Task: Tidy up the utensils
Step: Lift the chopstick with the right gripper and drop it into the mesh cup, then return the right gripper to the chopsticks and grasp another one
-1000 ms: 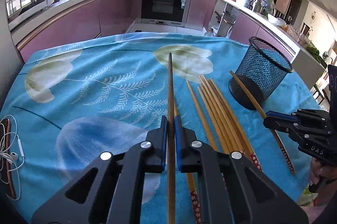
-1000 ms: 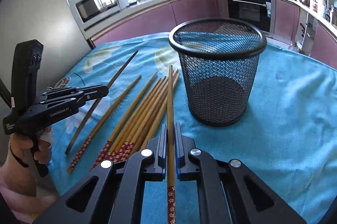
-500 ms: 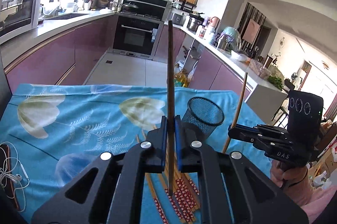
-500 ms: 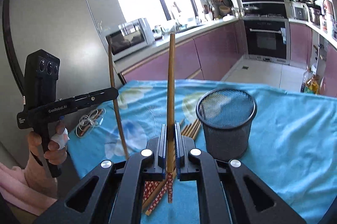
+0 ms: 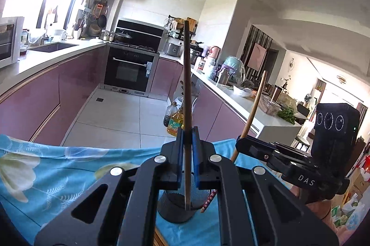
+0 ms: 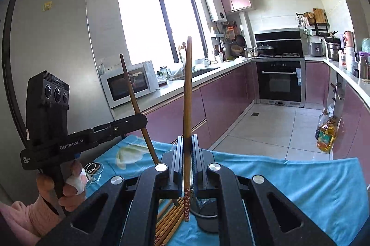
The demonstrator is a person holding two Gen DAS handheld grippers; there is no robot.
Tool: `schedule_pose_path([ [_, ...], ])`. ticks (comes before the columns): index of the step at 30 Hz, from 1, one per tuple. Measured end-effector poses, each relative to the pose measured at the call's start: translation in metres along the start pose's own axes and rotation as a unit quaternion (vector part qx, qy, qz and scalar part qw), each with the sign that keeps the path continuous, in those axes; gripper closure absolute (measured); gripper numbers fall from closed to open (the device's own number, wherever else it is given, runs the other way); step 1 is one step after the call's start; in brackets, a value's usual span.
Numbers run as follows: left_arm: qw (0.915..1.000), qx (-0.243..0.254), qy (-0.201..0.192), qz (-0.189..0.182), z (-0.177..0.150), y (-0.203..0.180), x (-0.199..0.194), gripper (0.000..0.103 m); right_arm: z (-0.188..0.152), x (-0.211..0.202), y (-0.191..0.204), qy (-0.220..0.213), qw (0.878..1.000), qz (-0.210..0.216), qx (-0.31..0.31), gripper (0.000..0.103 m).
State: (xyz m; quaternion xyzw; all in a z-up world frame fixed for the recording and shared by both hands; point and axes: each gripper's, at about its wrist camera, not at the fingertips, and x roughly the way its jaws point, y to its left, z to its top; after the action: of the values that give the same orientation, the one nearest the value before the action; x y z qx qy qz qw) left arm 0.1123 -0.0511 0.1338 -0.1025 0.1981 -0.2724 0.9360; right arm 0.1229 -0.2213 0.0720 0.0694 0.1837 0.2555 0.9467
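Both grippers are matte black frames with cut-out triangular openings, round silver screw heads and blue-edged finger pads. The left gripper (image 6: 141, 119) bears white "GenRobot.AI" lettering and a boxy block with three round lenses; the right gripper (image 5: 240, 142) shows "DAS" and the same three-lens block. The left hand (image 6: 62, 186) has a white wrap on one finger and a pink sleeve (image 6: 20, 218).

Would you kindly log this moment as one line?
left gripper: shut on dark chopstick | right gripper: shut on patterned chopstick | mesh holder: below
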Motion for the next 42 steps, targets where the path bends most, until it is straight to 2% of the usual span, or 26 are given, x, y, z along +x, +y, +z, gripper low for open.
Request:
schedule_pose_path([
  [4,0.9999,0.008,0.009,0.009,0.007,-0.012,0.022,0.095,0.001,0.013,-0.013,0.007,1.000,-0.016,0.010,0.097],
  [6,0.9994,0.015,0.028,0.017,0.003,-0.016,0.039,0.095,-0.004,0.021,-0.017,0.023,0.999,-0.021,0.015,0.097],
  [11,0.9952,0.029,0.090,0.024,-0.026,-0.017,0.081,0.095,-0.025,0.047,-0.024,0.086,0.996,-0.022,0.017,0.097],
  [15,0.9915,0.031,0.123,0.030,-0.049,-0.008,0.109,0.095,-0.035,0.064,-0.029,0.131,0.991,-0.025,0.024,0.097],
  [19,0.9905,0.031,0.130,0.033,-0.058,0.001,0.126,0.095,-0.039,0.076,-0.034,0.157,0.987,-0.031,0.033,0.097],
  [22,0.9901,0.033,0.131,0.039,-0.060,0.006,0.135,0.095,-0.040,0.081,-0.038,0.157,0.986,-0.041,0.043,0.095],
  [25,0.9908,0.032,0.124,0.044,-0.063,0.010,0.133,0.089,-0.039,0.079,-0.040,0.145,0.987,-0.052,0.049,0.092],
  [27,0.9909,0.033,0.117,0.058,-0.062,0.011,0.130,0.081,-0.038,0.074,-0.038,0.134,0.988,-0.056,0.045,0.079],
  [31,0.9927,0.033,0.088,0.076,-0.060,0.015,0.108,0.074,-0.037,0.059,-0.033,0.113,0.991,-0.057,0.037,0.077],
  [37,0.9911,0.036,0.062,0.113,-0.068,0.028,0.049,0.065,-0.044,0.026,-0.009,0.092,0.996,-0.009,0.015,0.068],
  [42,0.9849,0.033,0.093,0.142,-0.098,0.054,0.014,0.063,-0.071,0.014,0.014,0.116,0.993,0.028,-0.003,0.066],
])
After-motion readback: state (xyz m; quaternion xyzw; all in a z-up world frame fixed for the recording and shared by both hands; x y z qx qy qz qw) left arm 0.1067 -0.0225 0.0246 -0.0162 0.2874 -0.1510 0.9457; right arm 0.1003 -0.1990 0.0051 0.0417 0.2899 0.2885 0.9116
